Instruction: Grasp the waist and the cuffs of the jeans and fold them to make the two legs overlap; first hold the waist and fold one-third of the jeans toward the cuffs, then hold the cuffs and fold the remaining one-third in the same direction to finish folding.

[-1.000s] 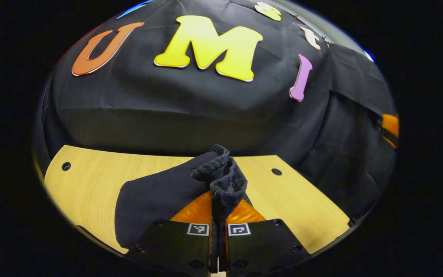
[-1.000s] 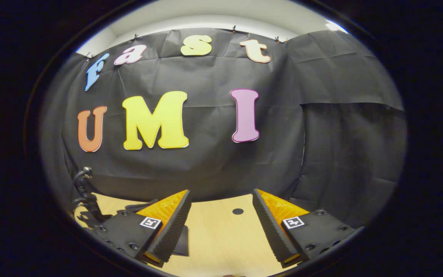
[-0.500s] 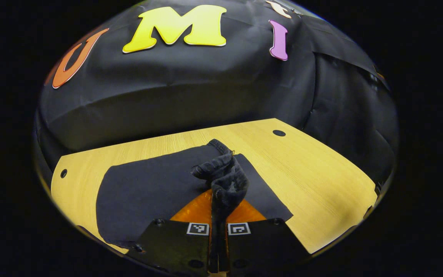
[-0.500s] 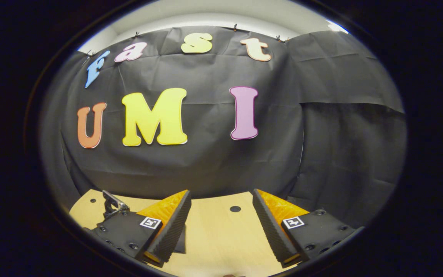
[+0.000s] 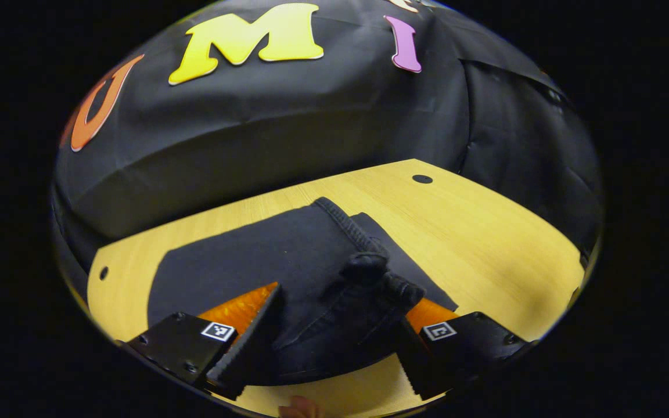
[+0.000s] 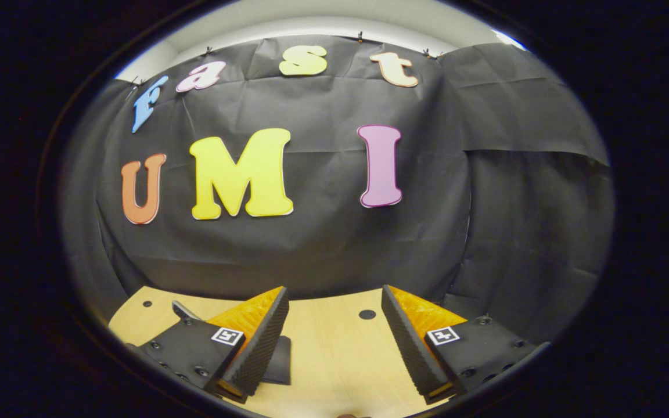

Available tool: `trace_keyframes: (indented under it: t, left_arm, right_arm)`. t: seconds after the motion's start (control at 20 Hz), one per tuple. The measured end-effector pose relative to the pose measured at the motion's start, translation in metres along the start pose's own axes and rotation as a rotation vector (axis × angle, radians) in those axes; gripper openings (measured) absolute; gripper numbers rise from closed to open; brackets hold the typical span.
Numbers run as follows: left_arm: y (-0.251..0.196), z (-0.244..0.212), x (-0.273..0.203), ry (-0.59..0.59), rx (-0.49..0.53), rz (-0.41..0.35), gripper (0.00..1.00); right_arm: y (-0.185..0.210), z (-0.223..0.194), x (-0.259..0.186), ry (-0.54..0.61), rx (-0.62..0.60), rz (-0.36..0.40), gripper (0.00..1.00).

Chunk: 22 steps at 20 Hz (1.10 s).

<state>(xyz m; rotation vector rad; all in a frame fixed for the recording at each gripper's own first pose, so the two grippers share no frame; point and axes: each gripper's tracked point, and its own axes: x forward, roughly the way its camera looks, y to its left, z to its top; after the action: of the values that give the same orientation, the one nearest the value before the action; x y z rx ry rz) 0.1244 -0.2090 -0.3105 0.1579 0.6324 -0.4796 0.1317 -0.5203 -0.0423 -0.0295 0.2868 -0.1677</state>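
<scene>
Since half a second ago the left gripper (image 5: 334, 325) has let go: its fingers, which were pinched tight on a bunched fold of the jeans (image 5: 288, 267), now stand wide apart on either side of that fold, pressing on nothing. The released bunch (image 5: 378, 278) sits slumped between them, nearer the finger at 4 o'clock.

In the left gripper view the gripper points down and forward over the wooden desk (image 5: 485, 232). The jeans lie flat on it, spreading from the centre toward 9 o'clock, with a thick seamed edge (image 5: 343, 223) running up toward 12 o'clock. A desk hole (image 5: 422, 179) sits at about 1 o'clock, well clear of the cloth, and another (image 5: 104, 272) near 9 o'clock. A fingertip of the person (image 5: 299, 407) peeks in at 6 o'clock.

In the right gripper view the right gripper (image 6: 334, 342) is held nearly level, facing the booth wall, with its fingers wide apart and nothing between them. Part of the jeans (image 6: 279, 360) shows just beside the finger at 7 o'clock, on the desk (image 6: 334, 360).
</scene>
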Motion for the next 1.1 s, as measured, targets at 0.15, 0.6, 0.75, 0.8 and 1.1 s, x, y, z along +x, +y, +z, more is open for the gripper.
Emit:
trace_keyframes:
  t: [0.15,0.6,0.75,0.8,1.1]
  left_arm:
    - [-0.003,0.023,-0.021,-0.051,-0.013,-0.015,0.99]
    - [0.065,0.13,-0.165,-0.363,-0.141,0.134,1.0]
    - [0.101,0.15,-0.211,-0.432,-0.188,0.235,1.0]
    - [0.11,0.156,-0.225,-0.45,-0.194,0.268,1.0]
    - [0.148,0.164,-0.285,-0.505,-0.198,0.435,1.0]
  right_arm:
    - [0.008,-0.004,0.004,0.008,0.001,0.023,0.98]
    - [0.079,0.0,0.015,0.003,0.024,0.219,0.98]
    - [0.108,0.006,0.011,-0.007,0.039,0.298,0.98]
    - [0.116,0.008,0.01,-0.013,0.041,0.317,0.98]
    - [0.157,0.017,0.0,-0.041,0.031,0.413,0.97]
